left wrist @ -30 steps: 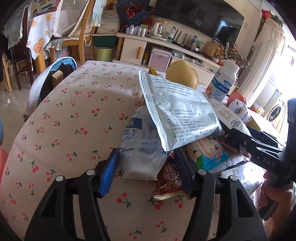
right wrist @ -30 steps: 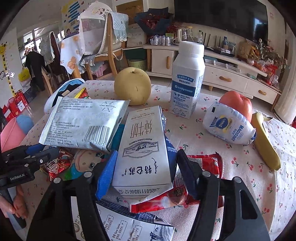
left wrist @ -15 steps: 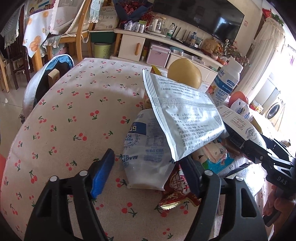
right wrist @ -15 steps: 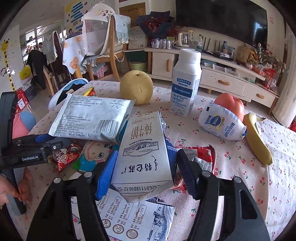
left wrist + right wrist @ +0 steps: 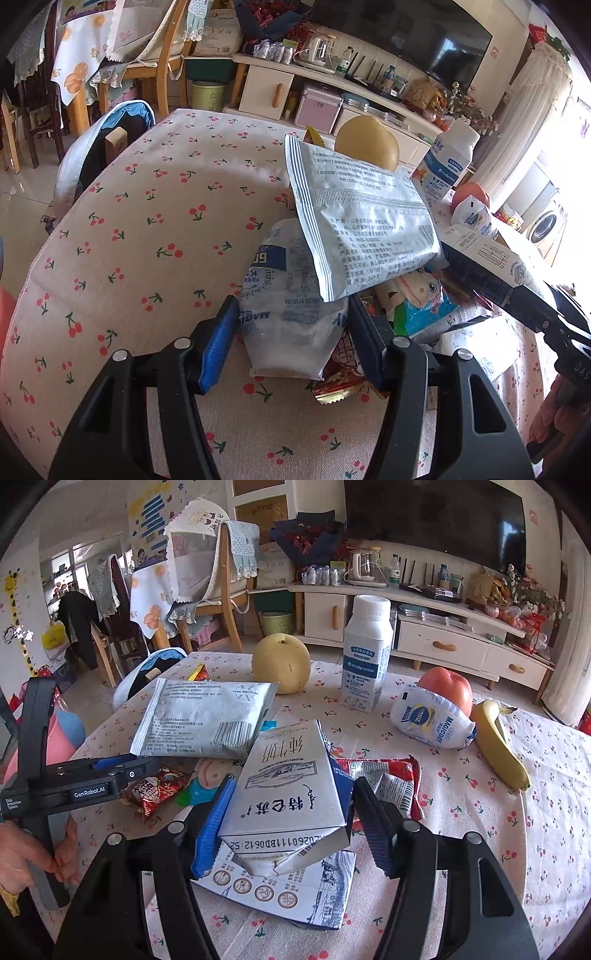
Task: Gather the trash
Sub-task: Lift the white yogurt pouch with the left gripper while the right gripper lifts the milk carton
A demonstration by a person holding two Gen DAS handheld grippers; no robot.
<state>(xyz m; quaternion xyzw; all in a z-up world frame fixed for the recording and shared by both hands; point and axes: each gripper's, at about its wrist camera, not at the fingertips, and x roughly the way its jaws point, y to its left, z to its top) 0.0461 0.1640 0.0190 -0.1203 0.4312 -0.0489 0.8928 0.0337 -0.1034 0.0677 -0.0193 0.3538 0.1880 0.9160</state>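
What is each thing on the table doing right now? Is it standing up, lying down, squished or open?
white bottle: standing upright, cap on.
milk carton: flattened, lying between the right gripper fingers.
silver packet: lying on the pile.
white pouch: crumpled, between the left gripper fingers.
red wrapper: torn open, flat.
banana: lying down, unpeeled.
pear: whole.

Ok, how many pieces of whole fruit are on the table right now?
3 visible: a yellow pear at the back, left of the white bottle; a red apple behind the Magicday pouch; a banana far right. Wrappers could hide more.
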